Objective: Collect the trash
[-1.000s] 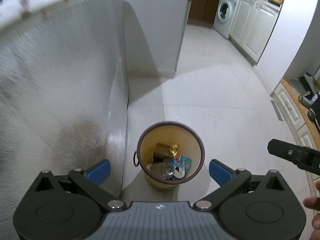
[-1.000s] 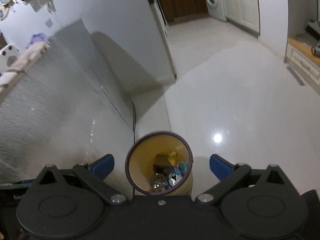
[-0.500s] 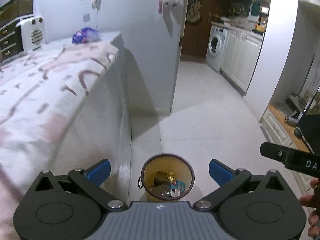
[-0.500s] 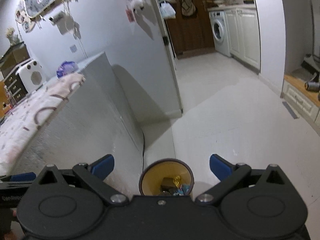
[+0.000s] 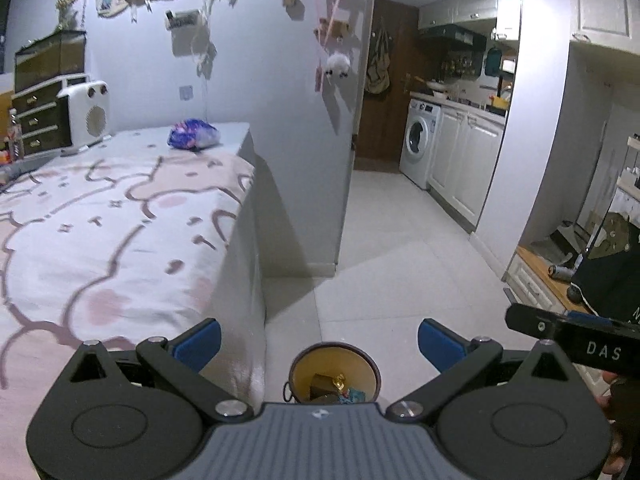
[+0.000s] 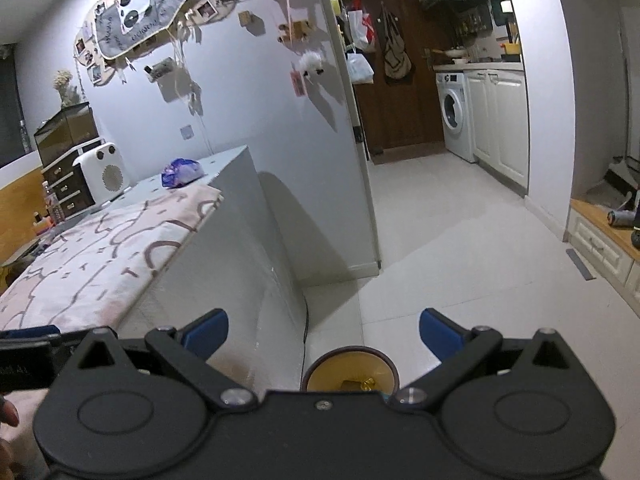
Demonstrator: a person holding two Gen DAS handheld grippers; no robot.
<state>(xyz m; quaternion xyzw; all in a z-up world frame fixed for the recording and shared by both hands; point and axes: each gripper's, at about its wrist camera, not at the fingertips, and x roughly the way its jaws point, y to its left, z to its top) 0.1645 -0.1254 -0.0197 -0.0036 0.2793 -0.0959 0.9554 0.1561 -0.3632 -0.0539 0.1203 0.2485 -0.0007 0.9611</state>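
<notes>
Far left: heater [image 5: 89, 114] & drawers [image 5: 38, 120] against the wall, w/ a bed [image 5: 120, 232] under a pink patterned blanket in front. Purple-blue crumpled bag [image 5: 193, 136] sits on the far end of the bed, near the wall; prob the next bit of trash. Looks light & crinkly, shd crush easily in a grip, exact make can't tell.

Centre, low: left claw [image 5: 319, 344] wide, blue fingers [image 5: 198, 342] spread w/ nothing between. Bin [image 5: 334, 372] on the floor just beside the bed's corner, below the claws; yellow inside, dark rim, already holds a box, gold wrapper & other bits. Right claw [image 6: 323, 336] also wide & empty, same bin [image 6: 349, 372] under it.

Step, my guess: between drops, looking for the next piece. Next move calls for reaching across the bed to the bag, closing on it, then carrying it to the bin.

Right: kitchen w/ washing machine [image 5: 419, 148], well apart
</notes>
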